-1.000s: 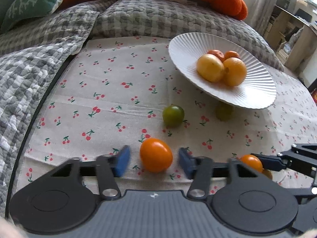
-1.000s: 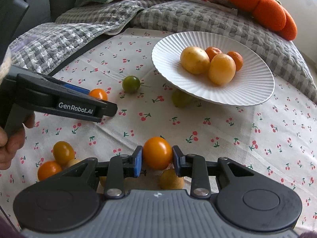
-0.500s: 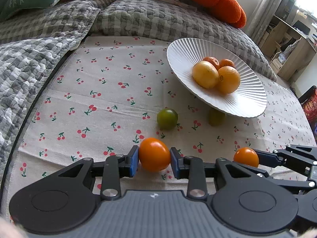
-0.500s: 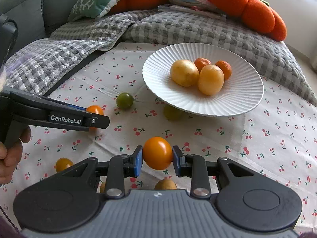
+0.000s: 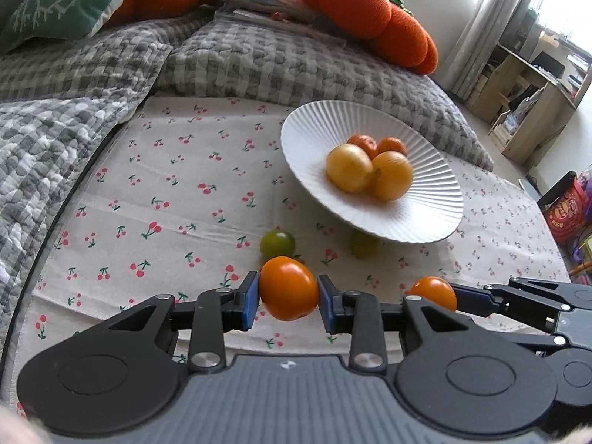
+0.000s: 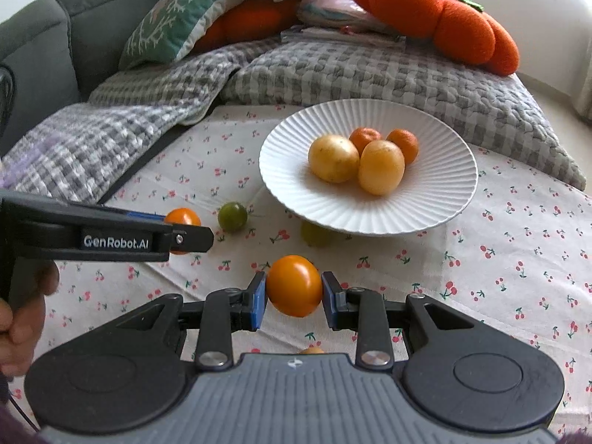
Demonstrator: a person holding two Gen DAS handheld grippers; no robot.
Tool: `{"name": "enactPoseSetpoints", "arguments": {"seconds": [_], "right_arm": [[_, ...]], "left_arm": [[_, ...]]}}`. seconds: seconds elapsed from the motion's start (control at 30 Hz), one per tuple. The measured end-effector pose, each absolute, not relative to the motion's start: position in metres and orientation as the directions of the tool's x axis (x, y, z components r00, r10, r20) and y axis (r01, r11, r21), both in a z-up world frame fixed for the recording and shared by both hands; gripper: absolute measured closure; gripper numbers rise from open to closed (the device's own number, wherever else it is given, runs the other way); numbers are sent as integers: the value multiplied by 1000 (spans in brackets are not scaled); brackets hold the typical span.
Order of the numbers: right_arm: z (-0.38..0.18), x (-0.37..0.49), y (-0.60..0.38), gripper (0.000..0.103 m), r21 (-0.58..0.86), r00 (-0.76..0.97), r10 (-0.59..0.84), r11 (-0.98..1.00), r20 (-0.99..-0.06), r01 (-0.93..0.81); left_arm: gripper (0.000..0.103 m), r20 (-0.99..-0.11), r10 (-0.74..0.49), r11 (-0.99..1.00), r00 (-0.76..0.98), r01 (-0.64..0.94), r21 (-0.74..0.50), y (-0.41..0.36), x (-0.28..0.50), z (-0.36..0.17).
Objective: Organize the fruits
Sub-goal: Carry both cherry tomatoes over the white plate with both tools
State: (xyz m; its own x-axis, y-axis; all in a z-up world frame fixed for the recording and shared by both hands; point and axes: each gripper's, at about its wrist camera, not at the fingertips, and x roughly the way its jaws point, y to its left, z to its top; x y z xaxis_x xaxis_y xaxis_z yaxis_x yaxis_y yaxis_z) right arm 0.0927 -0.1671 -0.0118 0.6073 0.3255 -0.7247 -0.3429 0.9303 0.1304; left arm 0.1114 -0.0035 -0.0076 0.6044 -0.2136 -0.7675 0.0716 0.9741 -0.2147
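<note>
1. Sofa with grey checked quilt point(image 6: 333, 74) and orange pumpkin-shaped cushion point(image 6: 444, 18) at the far side; work surface is a cherry-print cotton cloth point(image 6: 518, 259) spread in front of it.
2. Left gripper point(image 5: 288, 300): jaws have just been closing, now clamped on a glossy orange cherry tomato point(image 5: 288, 288), lifted clear of the cloth.
3. Right gripper point(image 6: 294, 298): jaws narrow, pinching a second orange cherry tomato point(image 6: 295, 285), also off the cloth.
4. Target, by my read: white ribbed ceramic plate point(image 6: 444, 192), holding two yellow and two small orange fruits.
5. Key relation: the plate lies far and slightly right of both grippers; right hand looks nearer, its tomato nearly in line with the near rim.
6. Left on cloth: green cherry tomato point(image 6: 232, 216) left of the plate, a paler green one point(image 6: 314, 235) tucked under the near rim.
</note>
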Motion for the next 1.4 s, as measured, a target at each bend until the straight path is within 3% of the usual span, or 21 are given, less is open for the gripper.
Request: {"name": "enactPoseSetpoints", "arguments": {"seconds": [0.57,1.4], "right_arm": [[12,100,-189,75,211,654,351,935,-671,-285],[16,137,-221,75,236,673,311,950,-671,-204]], "left_arm": [[81,-695,-247,962,676,88,-257,-14,117,21],[81,-646,-302,944,701,126,-305,-38,161,35]]}}
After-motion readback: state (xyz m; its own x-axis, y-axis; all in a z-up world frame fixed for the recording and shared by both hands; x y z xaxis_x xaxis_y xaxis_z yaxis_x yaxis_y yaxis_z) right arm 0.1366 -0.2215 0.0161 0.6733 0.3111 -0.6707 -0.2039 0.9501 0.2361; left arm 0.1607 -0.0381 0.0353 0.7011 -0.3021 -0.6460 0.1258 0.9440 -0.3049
